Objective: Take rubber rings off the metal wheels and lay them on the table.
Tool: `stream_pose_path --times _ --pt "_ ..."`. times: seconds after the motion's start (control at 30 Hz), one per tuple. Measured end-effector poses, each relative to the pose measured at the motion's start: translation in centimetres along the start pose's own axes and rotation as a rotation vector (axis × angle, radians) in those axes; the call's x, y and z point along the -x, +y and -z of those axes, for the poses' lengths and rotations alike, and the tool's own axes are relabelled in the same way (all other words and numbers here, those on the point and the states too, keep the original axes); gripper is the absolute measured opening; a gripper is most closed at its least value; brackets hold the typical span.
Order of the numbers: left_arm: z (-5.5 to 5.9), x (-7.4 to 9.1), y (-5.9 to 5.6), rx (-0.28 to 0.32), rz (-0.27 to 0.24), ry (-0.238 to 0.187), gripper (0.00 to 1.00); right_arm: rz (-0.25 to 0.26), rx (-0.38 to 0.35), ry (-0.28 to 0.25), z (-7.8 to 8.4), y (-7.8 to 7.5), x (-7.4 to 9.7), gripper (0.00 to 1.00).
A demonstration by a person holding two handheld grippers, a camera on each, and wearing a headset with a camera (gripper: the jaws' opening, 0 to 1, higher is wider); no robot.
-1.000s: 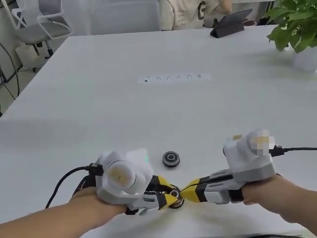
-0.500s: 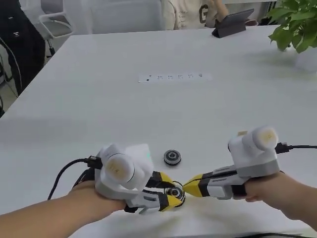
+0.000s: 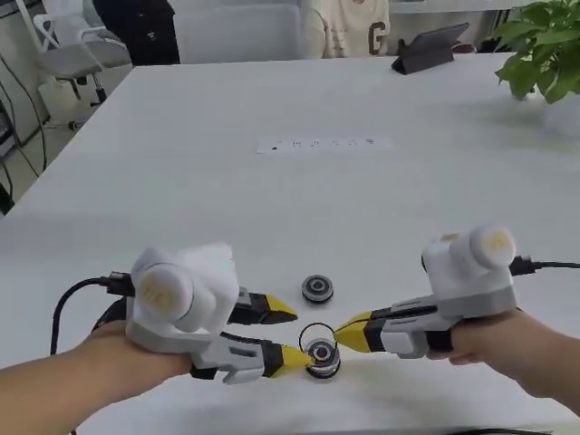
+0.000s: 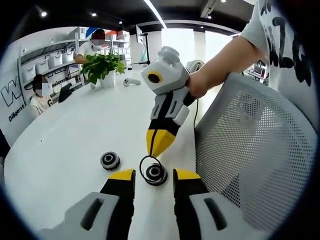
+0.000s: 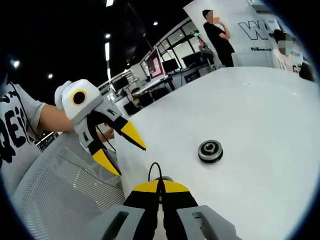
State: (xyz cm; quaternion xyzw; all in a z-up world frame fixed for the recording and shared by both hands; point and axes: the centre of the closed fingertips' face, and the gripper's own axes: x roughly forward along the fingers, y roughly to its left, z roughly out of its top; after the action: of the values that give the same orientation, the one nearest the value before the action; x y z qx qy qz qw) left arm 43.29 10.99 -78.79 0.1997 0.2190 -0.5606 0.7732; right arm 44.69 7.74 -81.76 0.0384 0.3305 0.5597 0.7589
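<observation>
Right hand-held gripper [image 3: 349, 333] pinching rubber ring [image 3: 314, 324] at near wheel [image 3: 323, 356], left hand-held gripper [image 3: 288, 333] holding jaws spread beside it, second wheel [image 3: 316, 288] sitting on tabletop [image 3: 272, 208] nearby.

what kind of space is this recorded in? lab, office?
Likely an open-plan office or meeting area: a long white table with a built-in socket strip, a potted plant, a mesh office chair, and desks with monitors behind.
</observation>
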Motion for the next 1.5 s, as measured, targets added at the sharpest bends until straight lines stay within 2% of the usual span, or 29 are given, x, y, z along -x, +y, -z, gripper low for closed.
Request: stream_pose_path --times 0.43,0.57,0.87,1.27,1.5 --pt "1.1 3.3 1.6 0.037 -0.046 -0.006 0.4 -0.006 0.018 -0.002 -1.4 0.5 -0.7 0.0" --pt "1.5 4.3 1.8 0.042 -0.054 0.003 0.42 -0.009 0.025 -0.005 -2.0 0.6 -1.2 0.0" --pt "1.8 5.9 3.1 0.076 -0.103 -0.017 0.47 -0.008 0.042 0.015 -2.5 0.7 -2.6 0.0" --pt "3.3 7.0 3.6 0.113 -0.135 -0.009 0.5 0.063 0.059 0.049 -2.6 -0.2 -5.0 0.0" --pt "3.8 7.3 3.6 0.117 -0.136 0.002 0.5 0.085 0.072 0.071 -2.4 -0.5 -5.9 0.0"
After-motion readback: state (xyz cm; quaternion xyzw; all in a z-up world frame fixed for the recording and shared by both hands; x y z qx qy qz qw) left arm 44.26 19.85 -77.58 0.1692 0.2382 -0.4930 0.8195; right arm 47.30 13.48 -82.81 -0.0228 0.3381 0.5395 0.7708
